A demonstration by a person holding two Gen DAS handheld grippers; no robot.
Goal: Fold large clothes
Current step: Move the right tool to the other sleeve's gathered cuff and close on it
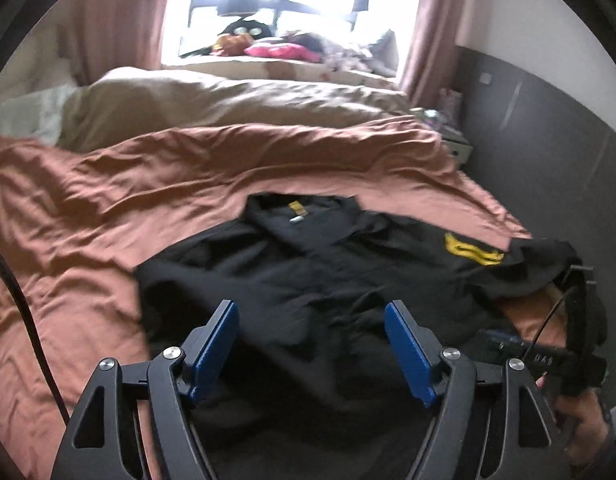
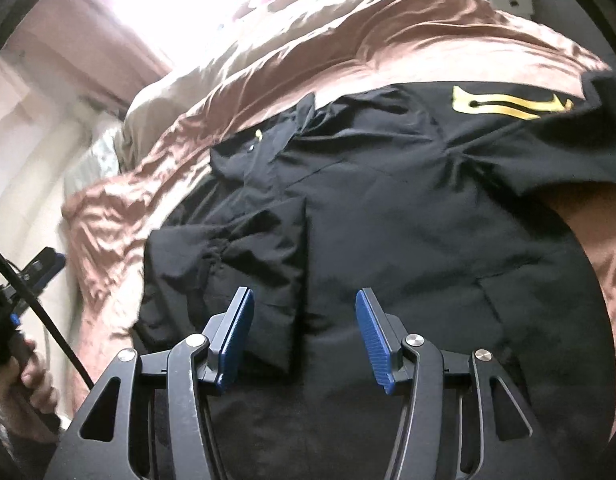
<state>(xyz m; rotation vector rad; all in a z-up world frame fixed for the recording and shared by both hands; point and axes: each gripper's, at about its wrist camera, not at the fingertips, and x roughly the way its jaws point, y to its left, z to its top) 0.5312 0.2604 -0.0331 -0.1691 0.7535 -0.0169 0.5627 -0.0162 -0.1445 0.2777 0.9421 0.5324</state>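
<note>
One black shirt [image 2: 387,208], collar [image 2: 284,128] away

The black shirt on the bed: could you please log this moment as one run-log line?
black shirt spread on brown sheet, left side folded in | left gripper open above it | right gripper open above it | nothing held

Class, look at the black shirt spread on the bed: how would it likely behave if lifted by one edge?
The black shirt would probably droop rather than hold shape; its creases suggest thin, floppy cloth. It looks light for its spread. It might slide on the brown sheet, which looks shiny in the right wrist view.
</note>
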